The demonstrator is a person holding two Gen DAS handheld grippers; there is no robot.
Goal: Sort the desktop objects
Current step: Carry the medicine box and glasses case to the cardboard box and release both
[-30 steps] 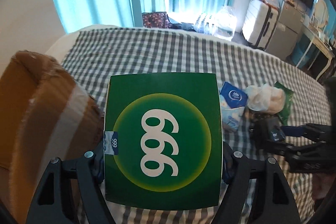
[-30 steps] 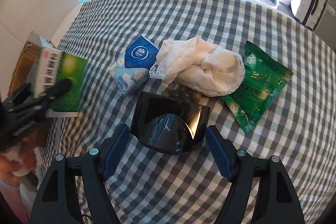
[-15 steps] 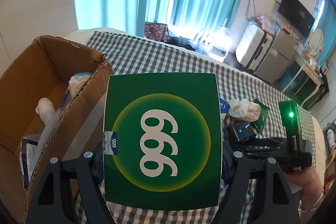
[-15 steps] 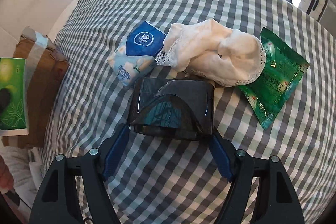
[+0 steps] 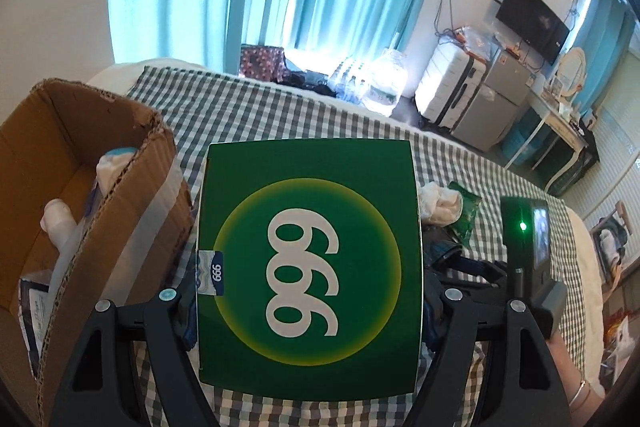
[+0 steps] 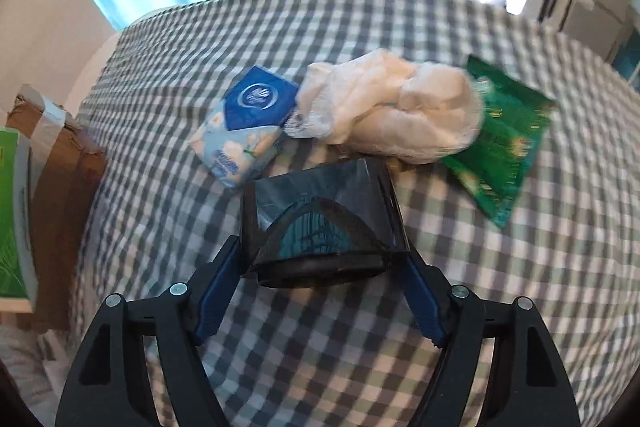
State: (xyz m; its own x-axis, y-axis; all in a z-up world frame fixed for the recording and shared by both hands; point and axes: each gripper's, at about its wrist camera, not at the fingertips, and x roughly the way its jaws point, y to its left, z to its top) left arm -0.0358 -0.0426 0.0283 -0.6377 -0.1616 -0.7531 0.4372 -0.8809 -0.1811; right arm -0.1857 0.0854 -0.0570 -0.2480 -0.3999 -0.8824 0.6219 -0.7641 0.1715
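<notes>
My left gripper (image 5: 310,291) is shut on a green box (image 5: 308,187) printed with a white 999, held up just right of an open cardboard box (image 5: 132,195). That box holds white items and a packet. In the right wrist view a glossy black case (image 6: 320,203) sits between the blue pads (image 6: 218,283) of my right gripper (image 6: 322,279). Both pads touch its sides and it tilts up off the checked cloth (image 6: 360,347). The green box (image 6: 12,219) and the cardboard box (image 6: 60,163) show at that view's left edge.
Beyond the black case lie a blue tissue pack (image 6: 248,131), a crumpled white cloth (image 6: 392,115) and a green sachet (image 6: 504,143). Past the bed's far edge are a suitcase (image 5: 444,87), bottled water and curtains. A person's hand (image 5: 568,367) holds the right gripper.
The left gripper rose and tilted up with the green box, bringing the cardboard box's inside into view. The right gripper moved forward around the black case, which now tilts between its pads.
</notes>
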